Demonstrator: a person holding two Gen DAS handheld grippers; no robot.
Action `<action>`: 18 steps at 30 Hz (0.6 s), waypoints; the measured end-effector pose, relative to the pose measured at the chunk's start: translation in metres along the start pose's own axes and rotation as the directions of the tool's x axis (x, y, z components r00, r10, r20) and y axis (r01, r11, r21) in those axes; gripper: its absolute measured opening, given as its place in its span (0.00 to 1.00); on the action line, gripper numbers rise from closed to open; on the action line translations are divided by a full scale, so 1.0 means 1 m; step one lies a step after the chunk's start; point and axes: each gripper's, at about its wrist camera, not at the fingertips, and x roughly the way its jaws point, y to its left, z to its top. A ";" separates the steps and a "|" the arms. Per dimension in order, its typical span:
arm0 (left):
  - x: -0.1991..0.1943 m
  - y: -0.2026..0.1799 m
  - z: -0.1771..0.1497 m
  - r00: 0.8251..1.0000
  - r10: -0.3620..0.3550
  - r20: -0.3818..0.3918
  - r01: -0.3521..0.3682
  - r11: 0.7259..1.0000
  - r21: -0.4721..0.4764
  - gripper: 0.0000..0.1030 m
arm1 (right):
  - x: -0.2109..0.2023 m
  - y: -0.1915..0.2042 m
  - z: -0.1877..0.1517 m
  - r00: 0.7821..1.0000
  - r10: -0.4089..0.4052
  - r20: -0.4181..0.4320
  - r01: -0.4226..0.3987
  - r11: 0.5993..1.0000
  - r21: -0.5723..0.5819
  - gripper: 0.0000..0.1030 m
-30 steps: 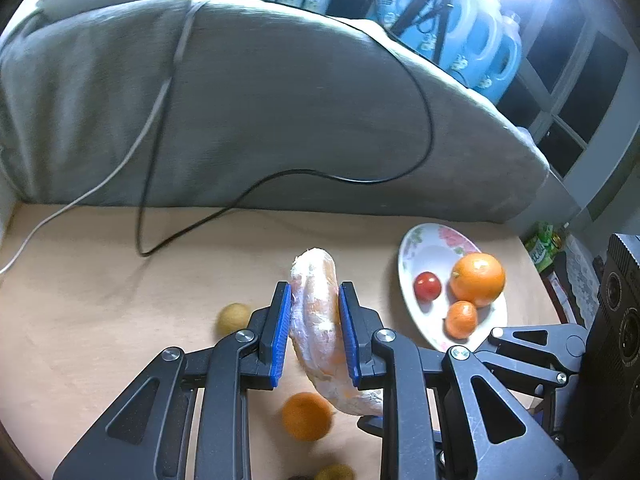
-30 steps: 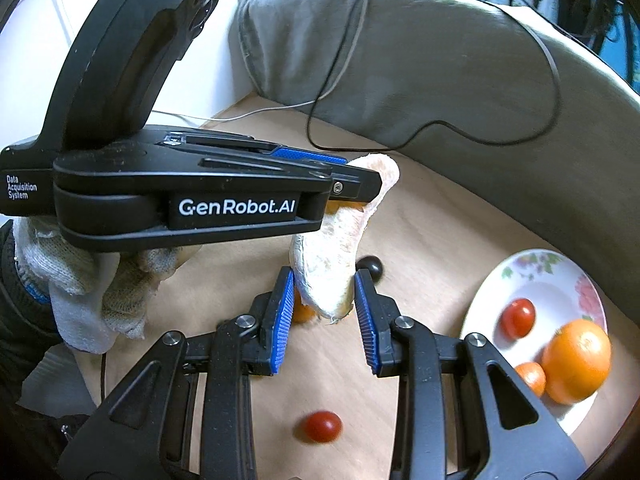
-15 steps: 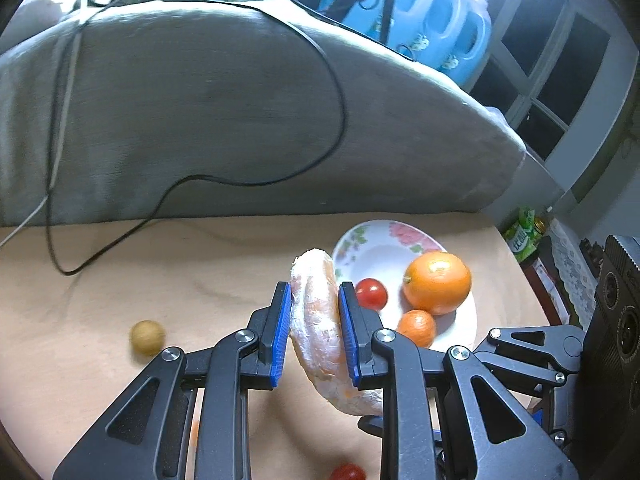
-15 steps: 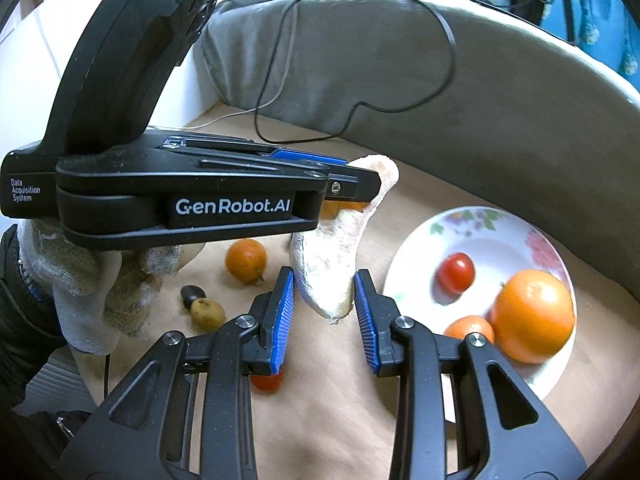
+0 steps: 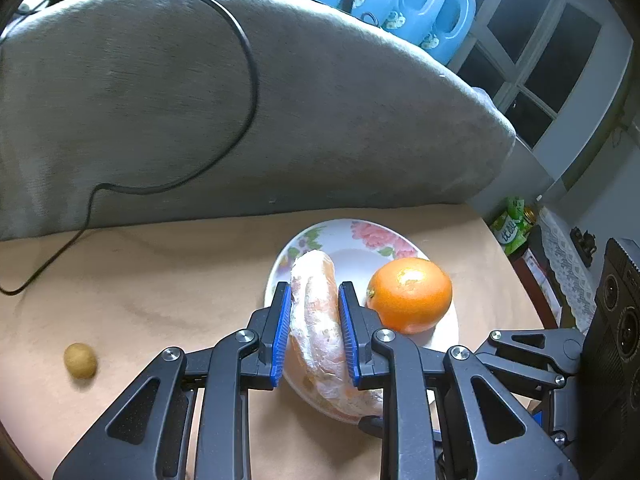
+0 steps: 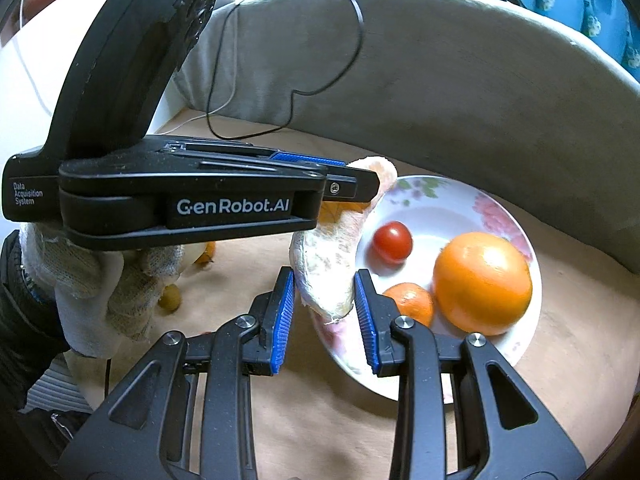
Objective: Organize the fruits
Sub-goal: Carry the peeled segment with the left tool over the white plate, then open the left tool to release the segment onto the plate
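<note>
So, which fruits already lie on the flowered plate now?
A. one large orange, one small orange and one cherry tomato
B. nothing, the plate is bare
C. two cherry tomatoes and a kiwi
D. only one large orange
A: the right wrist view shows the large orange, the small orange and the cherry tomato all resting on the flowered plate.
</note>
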 end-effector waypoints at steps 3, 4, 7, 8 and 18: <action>0.005 -0.002 0.003 1.000 -0.006 -0.005 0.006 1.000 0.002 0.21 | -0.001 -0.005 -0.001 1.000 -0.005 0.000 0.005 1.000 0.008 0.31; 0.006 -0.003 0.003 1.000 -0.007 -0.006 0.008 1.000 0.003 0.21 | 0.000 -0.007 -0.001 1.000 -0.007 0.000 0.007 1.000 0.011 0.31; 0.010 -0.004 0.005 1.000 -0.011 -0.011 0.011 1.000 0.003 0.21 | 0.002 -0.010 0.000 1.000 -0.013 -0.001 0.013 1.000 0.018 0.31; 0.011 -0.004 0.006 1.000 -0.012 -0.013 0.012 1.000 0.005 0.21 | 0.003 -0.012 0.000 1.000 -0.016 -0.001 0.016 1.000 0.020 0.31; 0.017 -0.012 0.010 1.000 -0.013 -0.022 0.014 1.000 0.020 0.21 | -0.004 -0.024 -0.005 0.999 -0.033 0.000 0.033 0.999 0.033 0.31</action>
